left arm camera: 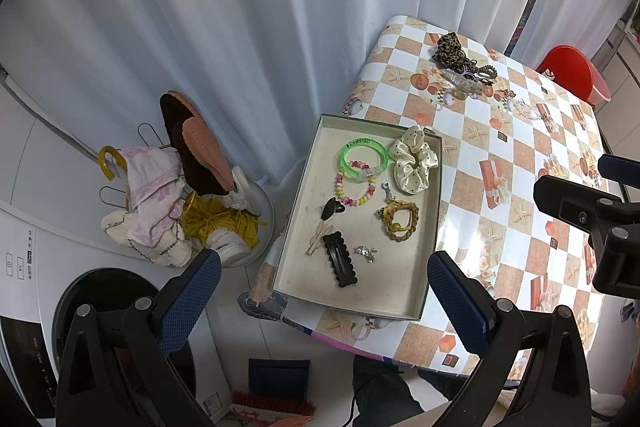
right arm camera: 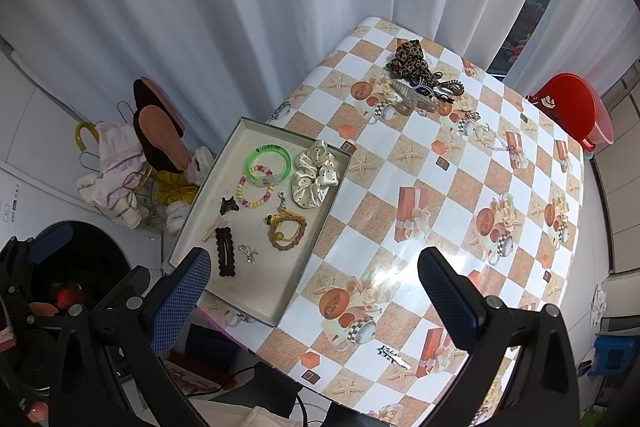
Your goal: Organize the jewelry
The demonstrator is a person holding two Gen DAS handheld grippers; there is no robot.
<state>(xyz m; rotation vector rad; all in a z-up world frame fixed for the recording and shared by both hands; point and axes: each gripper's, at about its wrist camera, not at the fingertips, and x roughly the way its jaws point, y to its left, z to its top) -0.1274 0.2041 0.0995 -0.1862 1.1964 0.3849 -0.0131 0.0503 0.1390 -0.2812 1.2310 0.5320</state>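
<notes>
Left wrist: left gripper (left arm camera: 324, 291) above tray (left arm camera: 430, 223), jaws spread.

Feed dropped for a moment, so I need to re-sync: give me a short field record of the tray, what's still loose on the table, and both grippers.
tray: open box at table corner
in tray: green bangle, bead bracelet, cream scrunchie, braided band, black snap clip
loose, far end: leopard scrunchie, clear claw clip
loose, near edge: silver clip
left gripper: open, holds nothing
right gripper: open, holds nothing
</notes>
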